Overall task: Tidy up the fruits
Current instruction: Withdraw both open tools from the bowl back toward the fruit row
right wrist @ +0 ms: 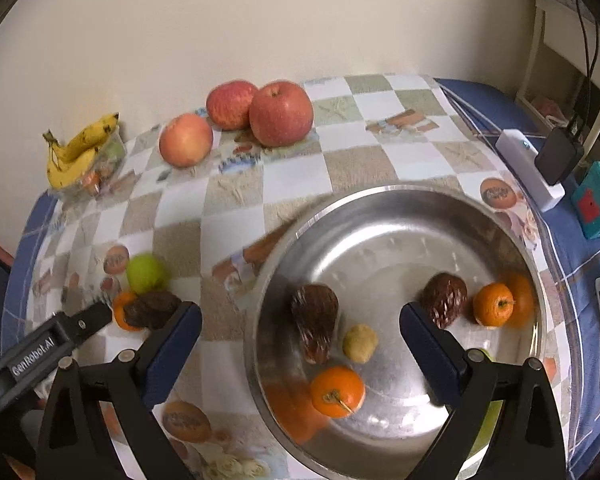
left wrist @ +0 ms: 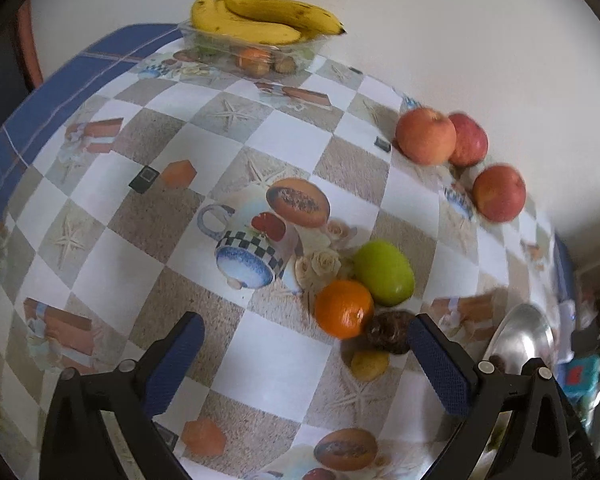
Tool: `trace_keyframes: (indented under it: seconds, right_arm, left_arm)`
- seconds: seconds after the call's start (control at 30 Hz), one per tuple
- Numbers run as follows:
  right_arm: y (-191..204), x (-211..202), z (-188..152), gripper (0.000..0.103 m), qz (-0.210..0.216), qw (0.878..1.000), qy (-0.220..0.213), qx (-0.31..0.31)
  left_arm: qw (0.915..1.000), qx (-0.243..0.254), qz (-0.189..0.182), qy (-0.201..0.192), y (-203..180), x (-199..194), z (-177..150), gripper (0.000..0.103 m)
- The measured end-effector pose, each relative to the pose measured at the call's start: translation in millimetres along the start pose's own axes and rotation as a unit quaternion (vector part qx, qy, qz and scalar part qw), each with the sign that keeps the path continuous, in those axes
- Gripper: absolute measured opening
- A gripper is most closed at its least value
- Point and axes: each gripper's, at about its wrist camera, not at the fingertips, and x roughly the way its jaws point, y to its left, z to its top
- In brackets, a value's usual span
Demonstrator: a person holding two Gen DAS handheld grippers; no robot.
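My left gripper is open and empty above the table, just left of an orange, a green fruit, a brown scaly fruit and a small yellow fruit. My right gripper is open and empty over a steel bowl. The bowl holds two brown scaly fruits, two oranges and a small yellow fruit. Three red apples lie at the back by the wall. The left gripper shows in the right wrist view beside the loose fruits.
A clear plastic tray with bananas on top stands at the table's far corner. A white box, a black adapter and a teal device lie at the right edge. The bowl's rim shows in the left wrist view.
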Motion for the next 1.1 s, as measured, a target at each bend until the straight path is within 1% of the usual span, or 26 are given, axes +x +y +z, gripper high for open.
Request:
trace_keyframes:
  seconds: [0.07,0.13,0.2,0.3,0.4,0.43,0.57,0.6,0.7,0.83,0.93,1.1]
  right_arm:
    - [2.0,-2.7,6.8,0.099,0.013,1.000,-0.008,0.011]
    - [7.8,-4.1,13.8,0.099,0.024,0.999,-0.015,0.016]
    - [17.9,-4.4,19.2,0.099,0.031,0.999,-0.022,0.012]
    - [31.9,-1.3,22.8,0.099,0.036,0.999,-0.026,0.001]
    - [46.3,5.2,23.7,0.099,0.047,0.999,-0.024,-0.013]
    - [51.4,7.5,23.2,0.099,0.053,0.998,-0.023,-0.020]
    - [69.8,21.5,17.1,0.099,0.073,0.996,-0.009,-0.047]
    - [72.0,24.5,14.9,0.097,0.078,0.996,-0.005,-0.051]
    - [76.5,39.8,8.6,0.095,0.095,0.994,0.019,-0.050]
    - [79.6,53.5,0.4,0.094,0.107,0.992,0.040,-0.051]
    - [83.0,59.0,-3.5,0.090,0.114,0.991,0.049,-0.052]
    - [81.8,67.3,-7.5,0.090,0.122,0.990,0.061,-0.046]
  left_arm:
    - [0.9999,-0.008,-0.009,-0.004,4.1,-1.5,4.7,0.103]
    - [0.9999,-0.008,-0.005,-0.013,6.9,-2.4,9.3,0.103]
    - [0.9997,-0.011,-0.003,-0.024,10.5,-3.5,13.0,0.103]
    - [0.9985,-0.045,-0.016,-0.029,23.7,-5.4,20.0,0.103]
    - [0.9981,-0.047,-0.026,-0.028,29.4,-5.9,28.0,0.103]
    - [0.9983,-0.044,-0.030,-0.025,29.7,-5.4,30.1,0.103]
    - [0.9988,-0.040,-0.020,-0.018,30.3,0.3,34.4,0.103]
    - [0.9989,-0.041,-0.019,-0.014,31.6,2.6,33.7,0.103]
    - [0.9988,-0.047,-0.018,-0.002,33.5,11.5,32.8,0.103]
    - [0.9986,-0.049,-0.013,0.014,34.2,22.9,28.4,0.102]
    - [0.9973,-0.066,-0.019,0.028,37.4,30.1,25.5,0.102]
    - [0.9955,-0.082,-0.022,0.042,41.9,37.6,20.9,0.102]
